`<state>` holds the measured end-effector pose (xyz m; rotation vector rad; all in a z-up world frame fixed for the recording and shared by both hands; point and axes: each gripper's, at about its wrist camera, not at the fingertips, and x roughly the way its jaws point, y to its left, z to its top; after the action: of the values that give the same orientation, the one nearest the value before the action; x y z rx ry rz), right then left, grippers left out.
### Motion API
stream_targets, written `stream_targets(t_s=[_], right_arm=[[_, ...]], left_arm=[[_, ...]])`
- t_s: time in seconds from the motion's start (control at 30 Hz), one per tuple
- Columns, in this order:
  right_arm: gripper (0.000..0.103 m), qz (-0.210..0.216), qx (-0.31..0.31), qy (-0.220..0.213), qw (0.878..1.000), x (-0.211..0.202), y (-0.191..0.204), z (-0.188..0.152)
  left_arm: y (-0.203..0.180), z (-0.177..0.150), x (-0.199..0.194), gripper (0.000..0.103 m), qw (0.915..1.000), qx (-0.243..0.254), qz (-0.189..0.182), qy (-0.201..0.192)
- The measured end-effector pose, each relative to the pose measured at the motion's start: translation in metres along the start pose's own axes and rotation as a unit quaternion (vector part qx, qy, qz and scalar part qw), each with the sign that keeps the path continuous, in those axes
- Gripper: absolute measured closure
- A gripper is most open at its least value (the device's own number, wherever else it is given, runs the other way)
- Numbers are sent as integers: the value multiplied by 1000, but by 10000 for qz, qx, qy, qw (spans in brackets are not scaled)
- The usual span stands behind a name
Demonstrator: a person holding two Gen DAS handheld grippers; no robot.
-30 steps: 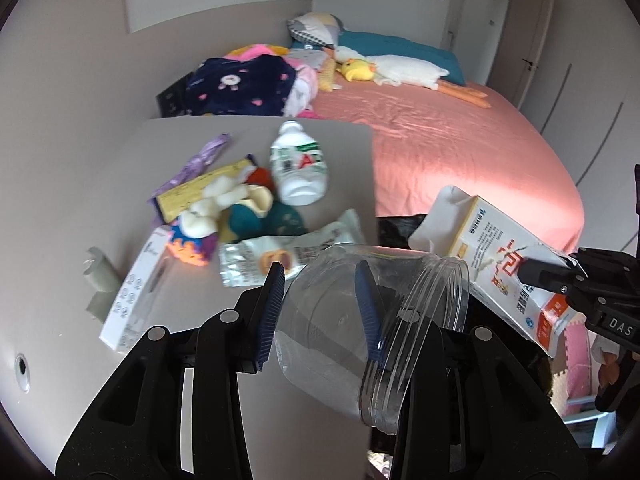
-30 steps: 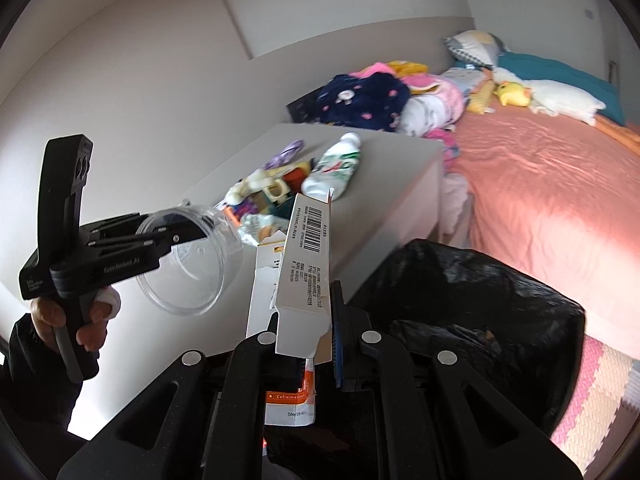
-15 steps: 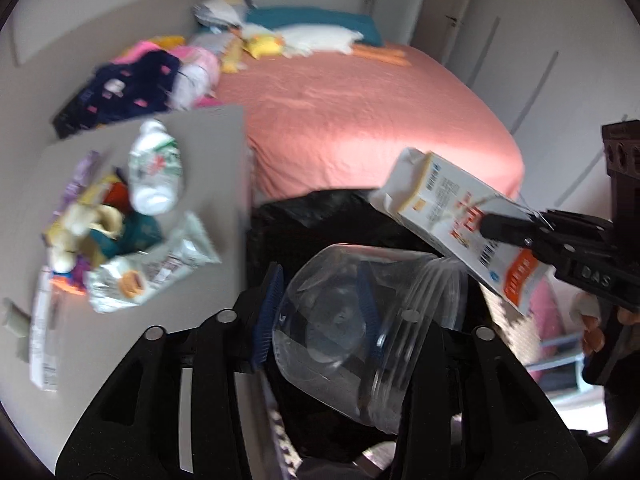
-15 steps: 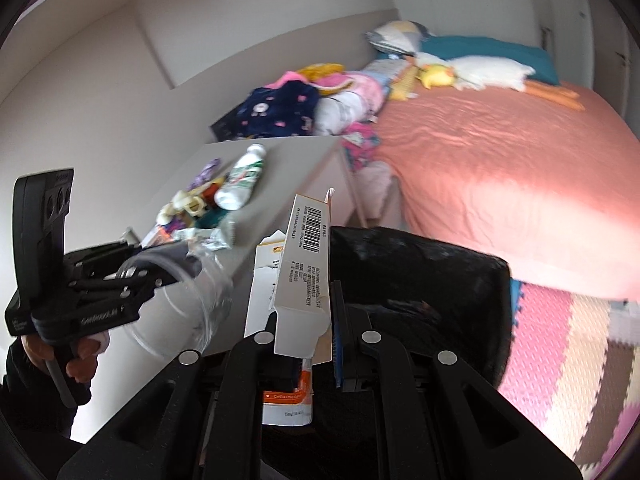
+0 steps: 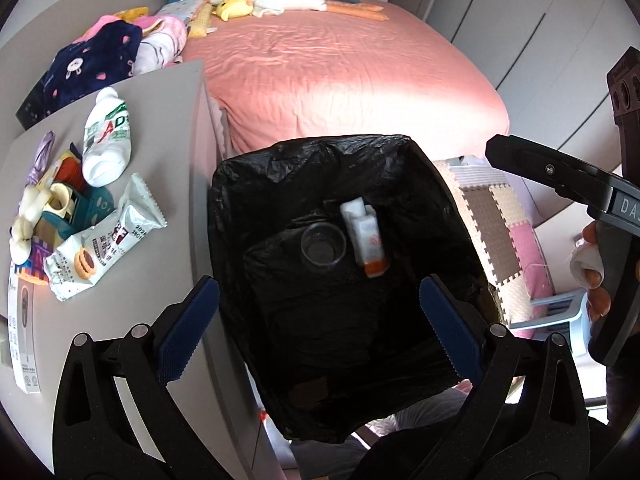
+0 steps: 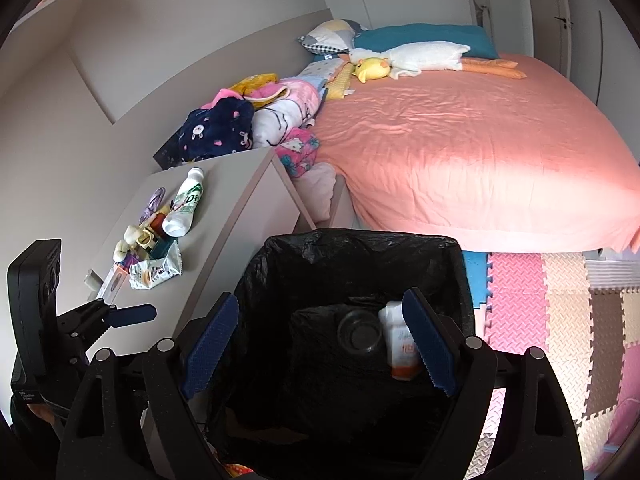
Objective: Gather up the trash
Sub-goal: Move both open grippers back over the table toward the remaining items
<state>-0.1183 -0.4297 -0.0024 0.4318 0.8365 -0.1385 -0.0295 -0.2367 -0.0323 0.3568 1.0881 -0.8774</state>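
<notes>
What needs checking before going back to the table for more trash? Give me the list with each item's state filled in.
1. Left claw empty and open: ok.
2. Right claw empty and open: ok.
3. Clear cup inside the black trash bag: ok, it lies at the bottom.
4. Carton inside the bag: ok, beside the cup.
5. Trash left on the table: not ok; the white bottle, the snack wrapper and a pile of small items remain.
6. Bag mouth open for the next drop: ok.
</notes>
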Motion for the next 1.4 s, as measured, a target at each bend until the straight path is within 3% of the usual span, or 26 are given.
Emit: stream_targets(t_s=[0.73, 1.4], right_arm=[[19, 581, -875, 331, 9939, 38, 69, 8], [19, 1150, -2178, 715, 9666, 87, 178, 6]], left_arm=[[62, -33, -25, 6, 9950, -695, 670, -241], [157, -88, -66, 6, 9728, -1803, 1358, -513]])
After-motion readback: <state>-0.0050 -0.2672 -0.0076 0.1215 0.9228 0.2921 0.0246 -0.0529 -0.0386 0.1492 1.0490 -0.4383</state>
